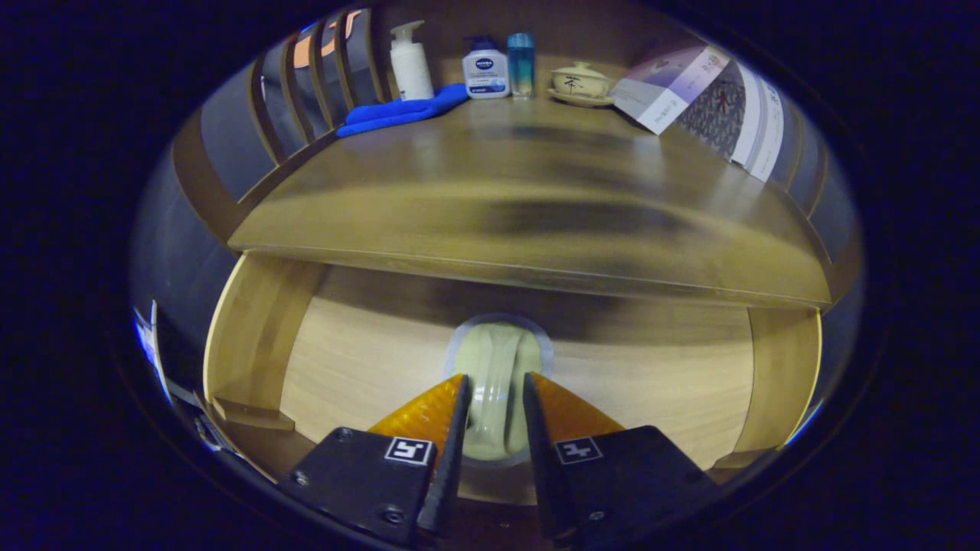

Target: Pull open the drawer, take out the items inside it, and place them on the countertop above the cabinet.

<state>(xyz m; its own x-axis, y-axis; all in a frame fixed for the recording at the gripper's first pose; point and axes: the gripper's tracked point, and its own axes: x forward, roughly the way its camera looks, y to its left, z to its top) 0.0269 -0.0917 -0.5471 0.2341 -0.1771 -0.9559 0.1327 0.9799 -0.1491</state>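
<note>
Step in hand, by the look of it: gripping the handle to pull the drawer open. Gripper [494, 398] set square against the pale wooden drawer front [367, 367], jaws narrowed around the pale green ceramic handle [494, 360]. Both jaws close against the handle's sides and seemingly pressing on it, though contact not certain through the blur. Handle seated on a round pale backplate, midway along the drawer front, just under the overhanging front edge of the brown wooden bench [528, 191]. Long axis of the handle upright, running from the jaws up toward the bench edge; its bow pointing outward at the camera. Drawer apparently shut, contents hidden.

Next move calling for a straight pull back, away from the cabinet, grip kept firm and level.

Along the bench's far edge: white pump bottle [410, 63], folded blue cloth [402, 112], white lotion bottle with blue cap [485, 70], small teal bottle [521, 64], cream lidded cup on a saucer [580, 81]; printed leaflet [672, 86] at the far right corner.
</note>
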